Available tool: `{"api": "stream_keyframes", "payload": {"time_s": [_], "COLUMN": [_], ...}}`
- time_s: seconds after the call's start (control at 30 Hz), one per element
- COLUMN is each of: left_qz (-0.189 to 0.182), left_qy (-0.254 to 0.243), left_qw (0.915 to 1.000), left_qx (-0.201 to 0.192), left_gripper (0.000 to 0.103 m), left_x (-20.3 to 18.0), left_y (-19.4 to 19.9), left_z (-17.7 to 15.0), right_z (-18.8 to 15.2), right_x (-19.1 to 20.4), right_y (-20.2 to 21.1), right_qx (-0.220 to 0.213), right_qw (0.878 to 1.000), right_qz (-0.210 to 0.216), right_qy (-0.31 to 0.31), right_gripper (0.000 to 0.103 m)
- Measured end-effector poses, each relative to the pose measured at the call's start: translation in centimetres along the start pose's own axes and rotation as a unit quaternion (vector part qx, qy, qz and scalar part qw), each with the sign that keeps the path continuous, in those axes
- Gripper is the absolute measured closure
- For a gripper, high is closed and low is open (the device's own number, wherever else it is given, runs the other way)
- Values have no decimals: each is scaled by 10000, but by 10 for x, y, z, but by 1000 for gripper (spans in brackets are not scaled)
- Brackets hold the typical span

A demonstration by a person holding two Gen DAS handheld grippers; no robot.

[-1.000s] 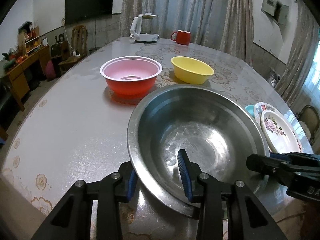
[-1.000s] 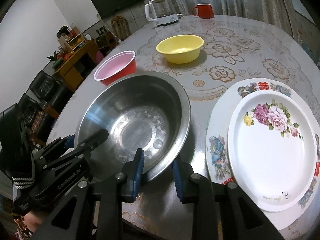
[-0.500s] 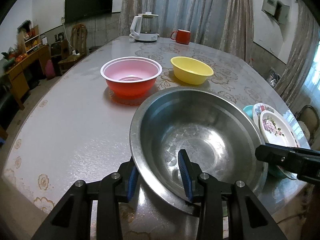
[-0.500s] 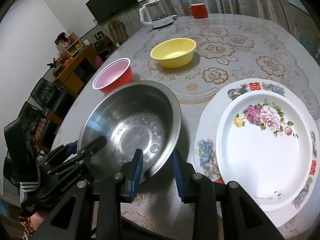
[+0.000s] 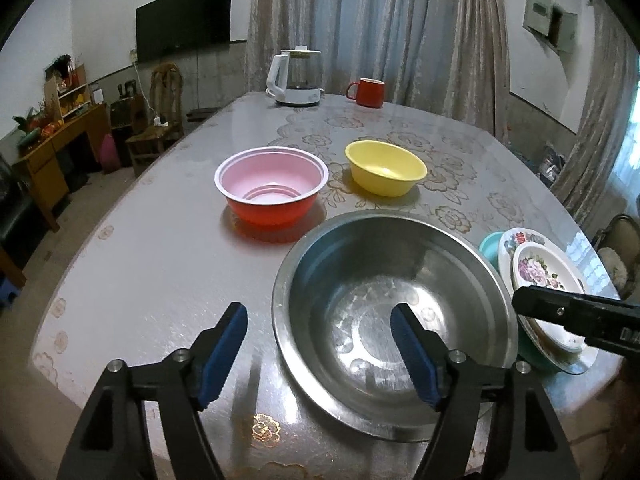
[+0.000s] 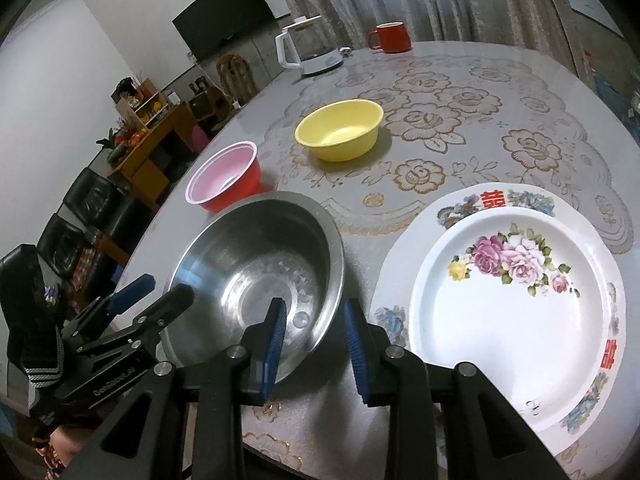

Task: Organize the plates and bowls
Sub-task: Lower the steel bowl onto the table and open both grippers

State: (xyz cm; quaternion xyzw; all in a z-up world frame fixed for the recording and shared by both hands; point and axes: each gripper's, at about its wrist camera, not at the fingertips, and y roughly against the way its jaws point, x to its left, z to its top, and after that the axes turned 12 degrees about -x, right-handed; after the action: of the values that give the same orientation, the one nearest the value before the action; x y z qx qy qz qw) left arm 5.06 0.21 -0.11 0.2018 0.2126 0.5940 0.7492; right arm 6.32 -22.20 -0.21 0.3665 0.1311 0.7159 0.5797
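Observation:
A large steel bowl (image 5: 392, 312) sits on the table near the front edge; it also shows in the right wrist view (image 6: 260, 276). My left gripper (image 5: 320, 352) is open wide, its jaws on either side of the bowl's near-left rim without pinching it. My right gripper (image 6: 314, 342) is partly open astride the bowl's near-right rim, not clamped. A red bowl (image 5: 272, 196) with a pink inside and a yellow bowl (image 5: 386, 172) stand farther back. Two stacked floral plates (image 6: 516, 300) lie right of the steel bowl, on something teal (image 5: 490, 246).
A white kettle (image 5: 298, 76) and a red mug (image 5: 370, 92) stand at the table's far end. The table's front edge (image 5: 256, 452) is just under the grippers. Chairs and a wooden cabinet (image 5: 52, 160) stand off to the left.
My left gripper has opened wide and let go of the steel bowl's rim. My right gripper has opened a little and both have drawn back slightly. The bowl rests on the table.

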Motion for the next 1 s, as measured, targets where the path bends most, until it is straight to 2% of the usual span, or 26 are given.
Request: {"api": "stream_keyframes", "payload": {"time_s": [0.5,0.7,1.0], "left_qz": [-77,-152,-384], "left_qy": [-53,-2,304], "left_qw": [10000,9999,9988], "left_qx": [-9,-18,-38], "left_gripper": [18,15,14], "left_x": [-3,-2,1], "left_y": [-8,-18,-47], "left_z": [24,44,92], "right_z": [36,60,99], "right_x": [-10,-16,-45], "right_y": [0,-8,-53], "right_qx": [-254,-277,-33], "right_qw": [9993,9988,9994], "right_qz": [-167,-200,-332], "right_qy": [238,338,-117], "right_gripper": [71,65,64]}}
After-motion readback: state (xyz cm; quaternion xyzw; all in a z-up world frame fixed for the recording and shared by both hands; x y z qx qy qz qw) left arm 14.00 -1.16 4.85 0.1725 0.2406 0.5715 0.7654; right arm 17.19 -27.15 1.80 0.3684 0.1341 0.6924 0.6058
